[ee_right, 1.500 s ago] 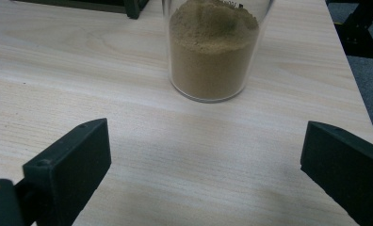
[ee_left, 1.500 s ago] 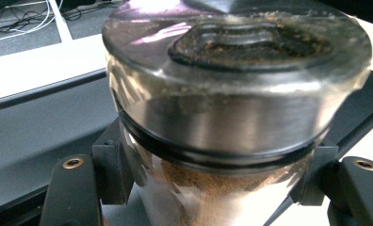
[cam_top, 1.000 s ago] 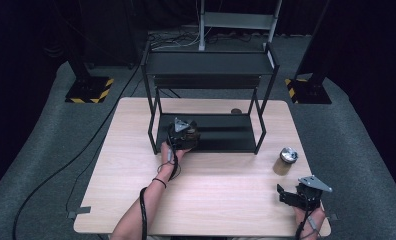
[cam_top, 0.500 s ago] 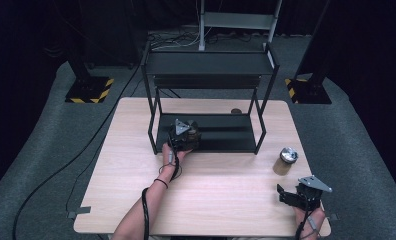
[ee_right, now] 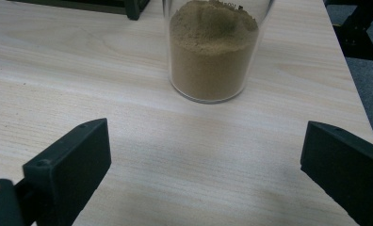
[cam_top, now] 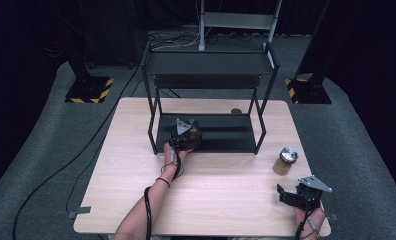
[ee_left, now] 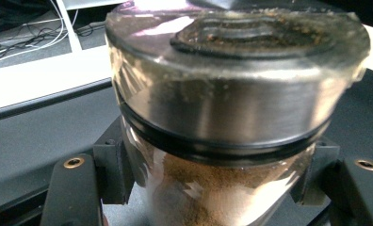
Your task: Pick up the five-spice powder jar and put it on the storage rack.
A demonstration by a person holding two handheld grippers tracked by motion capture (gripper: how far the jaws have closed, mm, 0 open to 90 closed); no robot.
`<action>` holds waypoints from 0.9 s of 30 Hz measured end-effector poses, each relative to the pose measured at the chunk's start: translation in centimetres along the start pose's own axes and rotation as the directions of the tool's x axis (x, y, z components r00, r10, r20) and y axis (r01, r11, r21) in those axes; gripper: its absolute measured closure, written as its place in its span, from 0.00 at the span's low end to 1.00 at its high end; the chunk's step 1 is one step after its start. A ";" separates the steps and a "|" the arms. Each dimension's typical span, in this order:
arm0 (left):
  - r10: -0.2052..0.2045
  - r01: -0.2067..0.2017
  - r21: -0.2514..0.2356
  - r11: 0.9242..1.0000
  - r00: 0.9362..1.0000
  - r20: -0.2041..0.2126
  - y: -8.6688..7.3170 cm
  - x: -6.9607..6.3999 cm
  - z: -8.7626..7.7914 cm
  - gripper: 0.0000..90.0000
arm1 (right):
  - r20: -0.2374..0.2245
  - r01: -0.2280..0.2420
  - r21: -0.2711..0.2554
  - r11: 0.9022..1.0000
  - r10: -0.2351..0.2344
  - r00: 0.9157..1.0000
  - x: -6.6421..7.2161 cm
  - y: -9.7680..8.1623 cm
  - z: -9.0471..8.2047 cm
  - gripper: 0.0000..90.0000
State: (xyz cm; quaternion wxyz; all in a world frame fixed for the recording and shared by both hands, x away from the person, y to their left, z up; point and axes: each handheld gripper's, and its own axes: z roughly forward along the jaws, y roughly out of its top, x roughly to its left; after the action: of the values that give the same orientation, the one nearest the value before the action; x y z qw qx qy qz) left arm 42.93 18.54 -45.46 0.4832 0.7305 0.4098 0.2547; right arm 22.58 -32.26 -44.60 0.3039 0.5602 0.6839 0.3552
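A glass jar of brown powder with a metal lid [ee_left: 231, 117] sits between the jaws of my left gripper [ee_left: 213, 176], and the black pads [ee_left: 111, 169] press its sides. Seen from the high view, my left gripper [cam_top: 188, 132] holds this jar [cam_top: 196, 134] at the left of the black rack's lower shelf [cam_top: 231, 139]. A second jar of brown powder [cam_top: 286, 160] stands on the wooden table [cam_top: 221, 195] at the right. My right gripper [cam_top: 297, 196] rests near the table's front right corner. Its jaws stand wide open, with that jar [ee_right: 213, 52] a little beyond them.
The two-level black rack [cam_top: 211, 65] stands at the back middle of the table. A small dark round spot [cam_top: 235, 111] lies on the table behind the rack. Cables trail on the grey floor [cam_top: 86, 145] to the left, and hazard-striped stand bases [cam_top: 88, 93] sit at both back corners.
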 end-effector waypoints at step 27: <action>0.031 -0.030 0.053 0.998 0.999 -0.017 1.3 -0.7 0.2 0.28 | 0.001 -0.002 -0.006 1.000 0.002 1.000 0.0 -0.1 -0.1 0.01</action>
State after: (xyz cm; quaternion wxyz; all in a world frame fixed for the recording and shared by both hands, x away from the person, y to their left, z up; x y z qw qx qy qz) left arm 43.21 17.62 -44.35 0.4562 0.7469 0.4095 0.2574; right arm 22.49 -32.29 -44.65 0.3053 0.5602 0.6821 0.3573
